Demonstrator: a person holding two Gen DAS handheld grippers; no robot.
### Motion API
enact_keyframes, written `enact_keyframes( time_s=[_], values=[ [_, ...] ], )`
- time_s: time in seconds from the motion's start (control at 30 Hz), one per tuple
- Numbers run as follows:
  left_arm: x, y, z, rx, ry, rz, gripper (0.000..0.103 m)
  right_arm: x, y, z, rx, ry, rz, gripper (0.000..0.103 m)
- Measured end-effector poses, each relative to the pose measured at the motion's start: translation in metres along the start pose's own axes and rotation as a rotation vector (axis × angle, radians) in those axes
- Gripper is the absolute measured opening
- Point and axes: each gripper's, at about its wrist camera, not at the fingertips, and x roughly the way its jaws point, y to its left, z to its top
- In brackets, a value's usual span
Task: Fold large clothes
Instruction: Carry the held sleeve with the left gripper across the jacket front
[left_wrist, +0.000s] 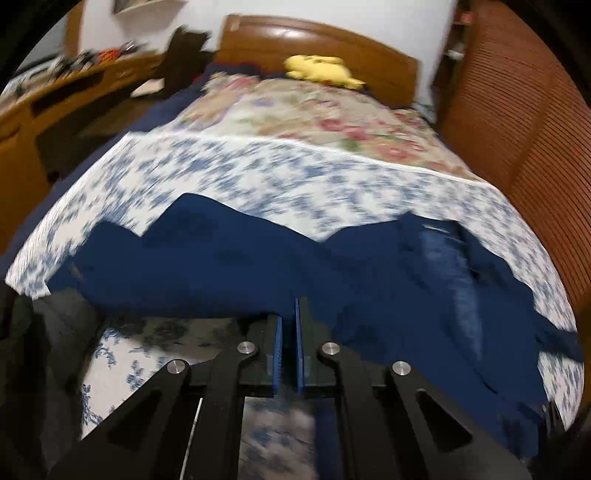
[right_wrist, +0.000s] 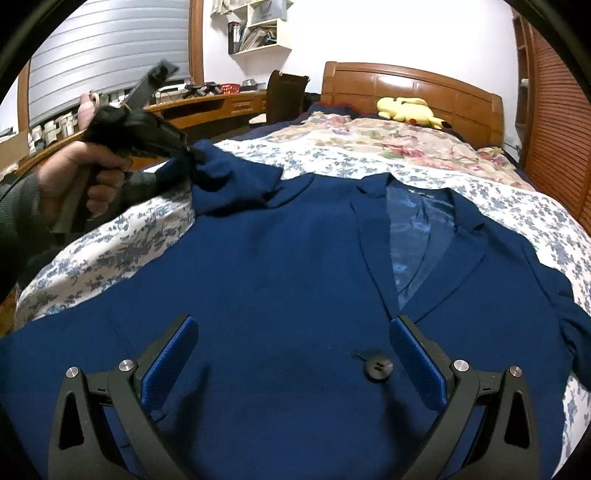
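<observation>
A navy blue suit jacket (right_wrist: 295, 280) lies front-up on the bed, lapels and shiny blue lining toward the headboard, one black button (right_wrist: 376, 368) near me. My right gripper (right_wrist: 293, 328) is open and hovers just above the jacket's lower front, holding nothing. My left gripper (right_wrist: 192, 152) is shut on the jacket's left sleeve (right_wrist: 229, 177), lifted and folded inward over the shoulder. In the blurred left wrist view the left gripper (left_wrist: 289, 317) has its jaws almost together on the jacket's (left_wrist: 258, 266) dark fabric.
The jacket rests on a blue-and-white floral sheet (right_wrist: 110, 243) over a floral quilt (right_wrist: 369, 136). A yellow plush toy (right_wrist: 410, 109) lies by the wooden headboard (right_wrist: 406, 81). A wooden desk (right_wrist: 207, 107) runs along the left; a slatted wooden wardrobe (right_wrist: 554, 129) stands right.
</observation>
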Motion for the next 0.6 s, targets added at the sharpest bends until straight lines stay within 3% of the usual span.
enact_keyframes(
  time_s=[0.23,0.43,0.47,0.5,0.53,0.6],
  values=[
    [-0.036,-0.078,-0.023,0.177,0.027,-0.087,0.006,-0.023,-0.016,0.001,0.020,-0.044,-0.039,0.103],
    [-0.043,-0.092,-0.048,0.233,0.072,-0.075,0.007,-0.028,-0.025,-0.002,0.045,-0.054,-0.052,0.103],
    [-0.047,-0.089,-0.051,0.239,0.065,-0.070,0.010,-0.029,-0.025,-0.002,0.048,-0.054,-0.051,0.103],
    [-0.051,-0.088,-0.055,0.249,0.051,-0.051,0.023,-0.029,-0.024,-0.002,0.050,-0.055,-0.049,0.103],
    [-0.055,-0.085,-0.058,0.258,0.033,-0.036,0.028,-0.029,-0.024,-0.002,0.048,-0.055,-0.049,0.103],
    [-0.062,-0.080,-0.061,0.264,0.004,-0.022,0.035,-0.029,-0.021,-0.002,0.039,-0.057,-0.050,0.103]
  ],
)
